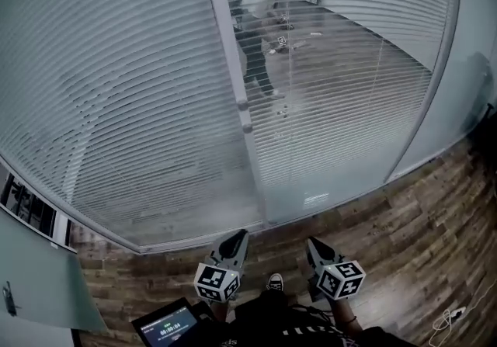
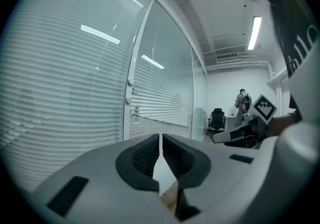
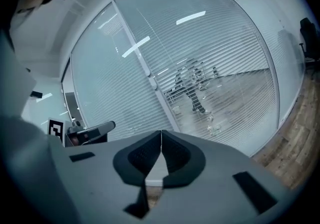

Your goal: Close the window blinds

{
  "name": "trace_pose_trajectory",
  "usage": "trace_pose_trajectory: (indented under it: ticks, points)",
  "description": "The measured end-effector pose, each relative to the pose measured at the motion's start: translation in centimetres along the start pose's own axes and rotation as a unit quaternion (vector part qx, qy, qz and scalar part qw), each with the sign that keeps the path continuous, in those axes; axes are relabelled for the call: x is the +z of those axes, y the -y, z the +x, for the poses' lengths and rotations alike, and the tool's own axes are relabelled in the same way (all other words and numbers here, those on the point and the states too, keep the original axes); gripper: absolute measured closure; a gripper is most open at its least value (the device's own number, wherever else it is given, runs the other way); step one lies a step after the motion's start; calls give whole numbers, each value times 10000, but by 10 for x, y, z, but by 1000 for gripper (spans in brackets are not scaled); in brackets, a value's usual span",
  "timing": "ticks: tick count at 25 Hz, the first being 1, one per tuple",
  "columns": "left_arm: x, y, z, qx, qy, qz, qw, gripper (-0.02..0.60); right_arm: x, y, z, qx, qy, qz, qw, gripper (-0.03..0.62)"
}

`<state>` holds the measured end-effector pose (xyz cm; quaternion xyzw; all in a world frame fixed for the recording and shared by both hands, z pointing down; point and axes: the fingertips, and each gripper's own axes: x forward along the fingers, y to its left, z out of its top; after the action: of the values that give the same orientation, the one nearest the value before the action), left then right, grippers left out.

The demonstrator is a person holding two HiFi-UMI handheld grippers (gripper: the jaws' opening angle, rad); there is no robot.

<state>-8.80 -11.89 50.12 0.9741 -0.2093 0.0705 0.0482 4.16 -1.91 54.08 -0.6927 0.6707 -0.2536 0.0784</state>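
While closed, left gripper and right gripper face blinds.

Cool dim light, glare streaks on blinds, fisheye edges.

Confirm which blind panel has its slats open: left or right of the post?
The right blind: floor and a figure show through its slats. The left blind, across the post, looks shut and opaque.
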Motion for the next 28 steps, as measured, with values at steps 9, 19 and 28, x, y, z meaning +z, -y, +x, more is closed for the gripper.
trace_pose_trajectory:
  ticks: [9, 19, 28]
  points:
    - [73, -109, 134, 359, 186, 985, 9943, 526, 68, 30, 92, -165, 154, -196, 9996, 576]
    - [109, -147, 252, 1409, -528, 2972, 9429, 406, 92, 64, 171, 639, -480, -338, 9962, 576]
    - [118, -156, 286, 2830, -709, 3060, 9063, 451, 133, 138, 221, 1504, -898, -648, 9824, 576]
